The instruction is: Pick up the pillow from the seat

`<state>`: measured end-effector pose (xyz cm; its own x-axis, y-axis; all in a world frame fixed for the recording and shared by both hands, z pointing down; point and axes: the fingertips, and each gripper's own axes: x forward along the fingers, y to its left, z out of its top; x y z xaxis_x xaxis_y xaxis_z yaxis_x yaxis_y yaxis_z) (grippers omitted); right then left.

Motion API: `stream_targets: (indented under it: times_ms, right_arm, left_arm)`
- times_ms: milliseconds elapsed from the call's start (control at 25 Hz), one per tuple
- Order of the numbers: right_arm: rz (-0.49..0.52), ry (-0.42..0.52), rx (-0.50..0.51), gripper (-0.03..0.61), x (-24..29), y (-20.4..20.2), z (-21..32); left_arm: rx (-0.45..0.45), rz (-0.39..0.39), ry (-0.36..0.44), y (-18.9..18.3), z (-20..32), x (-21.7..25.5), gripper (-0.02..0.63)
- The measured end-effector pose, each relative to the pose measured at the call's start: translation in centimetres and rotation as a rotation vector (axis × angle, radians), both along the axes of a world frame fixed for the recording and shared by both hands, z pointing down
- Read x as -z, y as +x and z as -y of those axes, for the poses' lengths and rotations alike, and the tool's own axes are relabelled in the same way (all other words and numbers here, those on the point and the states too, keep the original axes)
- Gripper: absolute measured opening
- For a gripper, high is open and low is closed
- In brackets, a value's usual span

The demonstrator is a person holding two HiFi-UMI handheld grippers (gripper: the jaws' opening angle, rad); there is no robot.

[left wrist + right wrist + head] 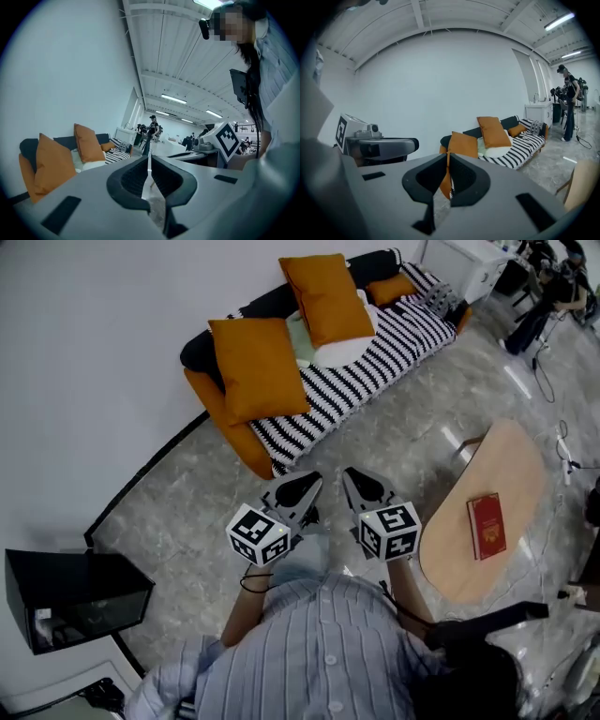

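Left hand-held gripper (302,486) and right hand-held gripper (361,486), both closed and empty, face the sofa (375,362); they should open before reaching the pillow (258,367).

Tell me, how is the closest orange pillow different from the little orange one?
The closest orange pillow is much bigger than the little orange pillow. The closest one stands propped against the back of the sofa; the little one lies low near the far end. Both are plain orange and rest on the sofa.

No writing is legible; the red book (487,526) on the table (506,457) bears print too small to read.
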<state>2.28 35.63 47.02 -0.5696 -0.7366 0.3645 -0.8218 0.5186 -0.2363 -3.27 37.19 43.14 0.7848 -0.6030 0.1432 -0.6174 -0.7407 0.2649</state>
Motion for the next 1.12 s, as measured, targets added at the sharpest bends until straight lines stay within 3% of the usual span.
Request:
stream_targets:
  times_ms: [520, 1120]
  right_arm:
    - [-0.008, -0.02, -0.026, 0.029, -0.1, -5.6, 14.7]
    - [-0.018, -0.061, -0.105, 0.029, -1.2, -2.8, 19.9]
  left_arm:
    - [-0.033, -0.024, 0.007, -5.4, 16.5, 0.6, 0.011]
    - [-0.083, -0.027, -0.045, -3.7, 22.4, -0.7, 0.011]
